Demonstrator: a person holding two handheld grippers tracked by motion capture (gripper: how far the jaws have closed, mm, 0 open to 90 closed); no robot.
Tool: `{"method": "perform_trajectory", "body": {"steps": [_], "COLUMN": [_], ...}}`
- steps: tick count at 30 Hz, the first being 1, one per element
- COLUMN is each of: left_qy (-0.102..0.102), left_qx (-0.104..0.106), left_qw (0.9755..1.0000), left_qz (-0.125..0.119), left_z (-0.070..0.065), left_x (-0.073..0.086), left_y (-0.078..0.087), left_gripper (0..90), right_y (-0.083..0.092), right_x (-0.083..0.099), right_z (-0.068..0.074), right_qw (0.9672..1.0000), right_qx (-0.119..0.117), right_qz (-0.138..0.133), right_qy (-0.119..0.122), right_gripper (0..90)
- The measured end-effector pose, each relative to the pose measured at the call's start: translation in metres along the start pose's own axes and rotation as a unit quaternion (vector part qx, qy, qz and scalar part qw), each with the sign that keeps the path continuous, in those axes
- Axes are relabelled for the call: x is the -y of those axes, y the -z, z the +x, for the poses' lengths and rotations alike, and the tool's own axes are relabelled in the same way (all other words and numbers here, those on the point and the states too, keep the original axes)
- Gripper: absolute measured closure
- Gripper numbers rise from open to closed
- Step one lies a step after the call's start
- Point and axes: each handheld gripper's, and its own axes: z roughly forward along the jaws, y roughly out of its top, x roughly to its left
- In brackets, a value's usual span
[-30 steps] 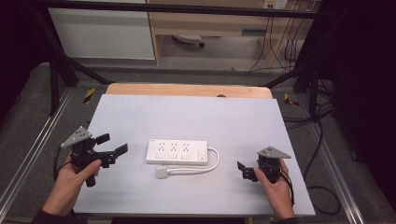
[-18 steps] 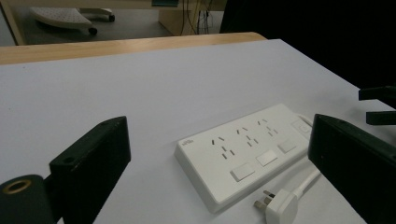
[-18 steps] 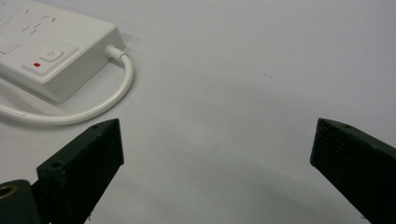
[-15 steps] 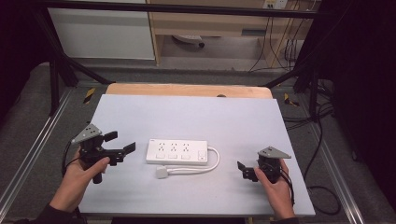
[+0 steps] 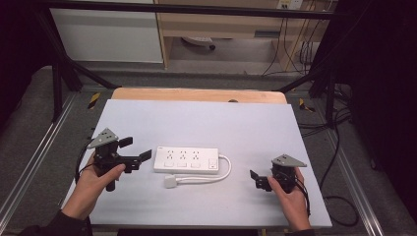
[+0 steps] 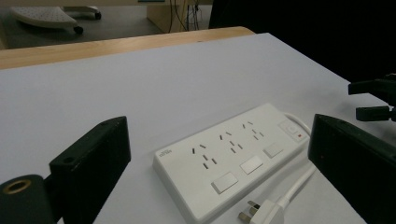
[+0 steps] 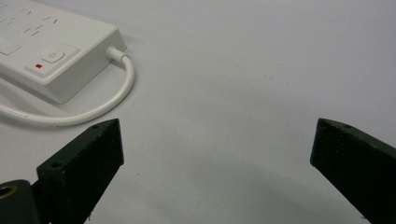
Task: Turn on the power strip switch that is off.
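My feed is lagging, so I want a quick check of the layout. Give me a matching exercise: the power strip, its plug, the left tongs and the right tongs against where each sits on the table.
Things:
1. power strip
2. plug
3. left tongs
4. right tongs

Places:
A. just in front of the strip, at the end of the looped cord
B. right of the cord loop, apart from it
C. middle of the table
D. close beside the strip's left end

Pairs: 1-C, 2-A, 3-D, 4-B
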Motion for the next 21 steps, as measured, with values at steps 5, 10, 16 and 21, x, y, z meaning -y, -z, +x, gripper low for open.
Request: {"method": "perform_trajectory", "body": {"steps": [5,10,16,21], "left_qy": [-0.002,-0.004,-0.010,-0.013], "left_qx": [0.006,0.009,0.015,0.019], "left_qw": [1.0000,0.9999,0.9998,0.9996], "left_qz": [0.003,0.005,0.012,0.017], "left_z": [-0.004,-0.006,-0.011,-0.013], "left_x": [-0.002,-0.004,-0.005,-0.006], "left_y": [-0.005,-0.010,-0.016,-0.020], "left_gripper": [5.9,5.9,5.9,5.9], "right_y": [0.000,0.000,0.000,0.000], "right_x": [0.000,0.000,0.000,0.000], "right_z": [0.000,0.000,0.000,0.000], "right_qw": [1.0000,1.0000,1.0000,1.0000], "right_qx": [0.000,0.000,0.000,-0.001], "right_qz": [-0.001,-0.001,-0.002,-0.002], "right_qy": [0.000,0.000,-0.001,-0.001], "right_gripper": [3.0,3.0,3.0,3.0]}}
